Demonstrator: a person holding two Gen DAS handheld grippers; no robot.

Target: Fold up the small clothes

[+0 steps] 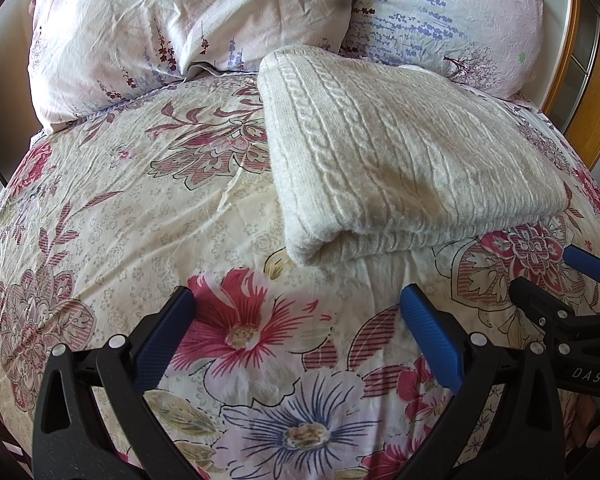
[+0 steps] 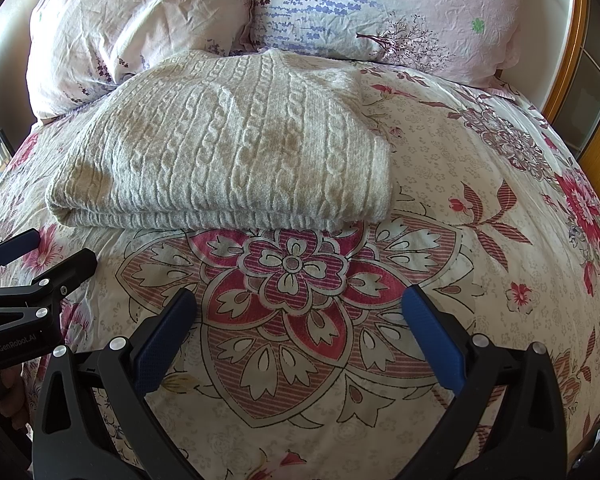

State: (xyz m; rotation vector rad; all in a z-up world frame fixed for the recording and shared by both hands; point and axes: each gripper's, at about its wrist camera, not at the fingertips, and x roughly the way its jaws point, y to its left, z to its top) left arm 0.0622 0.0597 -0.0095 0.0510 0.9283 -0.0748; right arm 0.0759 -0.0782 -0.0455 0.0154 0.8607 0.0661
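Note:
A cream cable-knit sweater point(image 1: 400, 152) lies folded into a thick rectangle on the floral bed cover point(image 1: 120, 208). It also shows in the right wrist view point(image 2: 228, 152). My left gripper point(image 1: 296, 304) is open and empty, held above the cover a little short of the sweater's near left corner. My right gripper point(image 2: 300, 304) is open and empty, short of the sweater's near edge. The right gripper also shows at the right edge of the left wrist view point(image 1: 556, 272), and the left gripper at the left edge of the right wrist view point(image 2: 48, 252).
Two floral pillows point(image 1: 188, 28) point(image 1: 452, 16) lean at the head of the bed behind the sweater. A wooden frame point(image 2: 572, 80) runs along the right side. The bed cover point(image 2: 480, 208) spreads to the right of the sweater.

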